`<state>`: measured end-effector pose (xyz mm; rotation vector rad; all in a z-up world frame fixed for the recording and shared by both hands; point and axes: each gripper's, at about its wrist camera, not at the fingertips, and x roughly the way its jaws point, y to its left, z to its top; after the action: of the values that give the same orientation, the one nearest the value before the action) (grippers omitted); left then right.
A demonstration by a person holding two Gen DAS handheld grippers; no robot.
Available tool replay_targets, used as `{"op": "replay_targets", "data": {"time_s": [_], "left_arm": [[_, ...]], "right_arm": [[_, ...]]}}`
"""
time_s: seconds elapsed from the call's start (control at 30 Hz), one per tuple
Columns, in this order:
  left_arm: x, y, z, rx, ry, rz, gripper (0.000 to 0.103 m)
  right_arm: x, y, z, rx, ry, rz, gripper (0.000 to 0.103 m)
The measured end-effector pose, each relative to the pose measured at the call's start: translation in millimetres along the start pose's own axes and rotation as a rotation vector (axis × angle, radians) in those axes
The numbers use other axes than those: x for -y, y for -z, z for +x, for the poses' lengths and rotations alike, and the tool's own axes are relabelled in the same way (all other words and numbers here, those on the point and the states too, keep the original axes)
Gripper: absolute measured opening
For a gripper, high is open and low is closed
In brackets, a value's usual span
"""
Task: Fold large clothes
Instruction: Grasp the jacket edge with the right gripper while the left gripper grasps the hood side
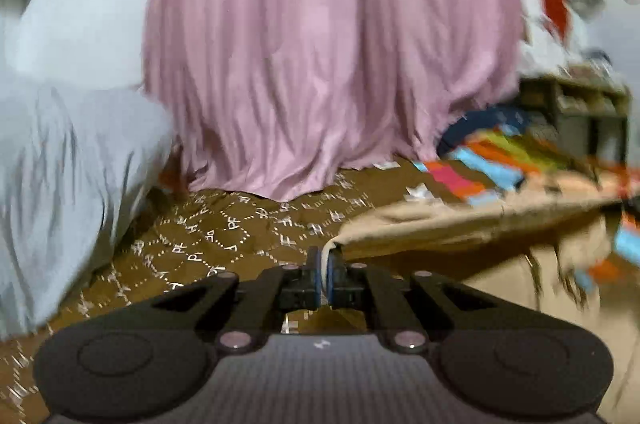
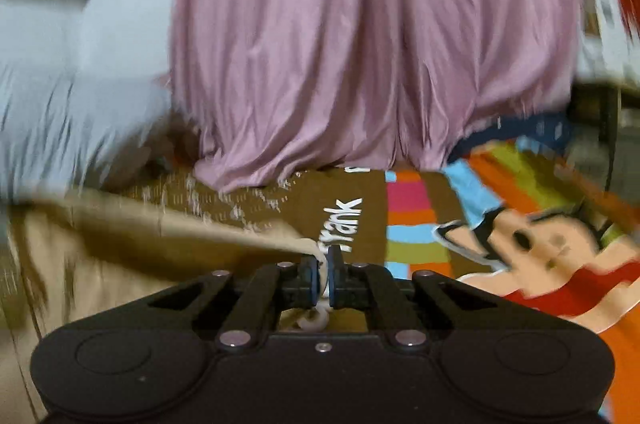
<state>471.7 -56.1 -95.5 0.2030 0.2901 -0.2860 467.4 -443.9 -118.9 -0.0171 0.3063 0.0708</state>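
A beige garment (image 1: 460,224) is stretched between my two grippers above a brown patterned bedspread (image 1: 224,232). My left gripper (image 1: 323,266) is shut on one corner of the garment, which runs off to the right. My right gripper (image 2: 324,264) is shut on the other corner of the beige garment (image 2: 120,224), which runs off to the left and hangs below. Both views are motion-blurred.
A pink curtain (image 1: 332,36) hangs straight ahead, down to the bed. A pale blue cloth (image 1: 52,176) lies at the left. A colourful striped blanket with a cartoon monkey (image 2: 532,244) lies at the right. A dark shelf unit (image 1: 580,108) stands at far right.
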Motion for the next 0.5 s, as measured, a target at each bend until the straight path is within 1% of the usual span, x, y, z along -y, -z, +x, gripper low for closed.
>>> {"op": "replay_targets", "data": {"time_s": [0.03, 0.1, 0.23, 0.37, 0.47, 0.5], "left_arm": [[6, 8, -3, -0.006, 0.004, 0.052, 0.002], [16, 26, -7, -0.027, 0.007, 0.116, 0.002], [30, 51, -4, -0.087, -0.014, 0.167, 0.002], [41, 72, 18, -0.215, -0.032, 0.215, 0.002], [44, 82, 35, -0.305, -0.031, 0.221, 0.001], [45, 84, 37, -0.322, -0.033, 0.222, 0.002]], "right_arm": [[-3, 9, -7, -0.016, 0.0, -0.04, 0.004], [-4, 25, -14, -0.055, 0.006, -0.091, 0.004], [-16, 53, -17, -0.118, 0.018, -0.234, 0.005], [-31, 76, -3, -0.207, 0.035, -0.318, 0.005], [-40, 90, 12, -0.27, 0.05, -0.377, 0.005], [-43, 93, 15, -0.288, 0.062, -0.392, 0.005]]}}
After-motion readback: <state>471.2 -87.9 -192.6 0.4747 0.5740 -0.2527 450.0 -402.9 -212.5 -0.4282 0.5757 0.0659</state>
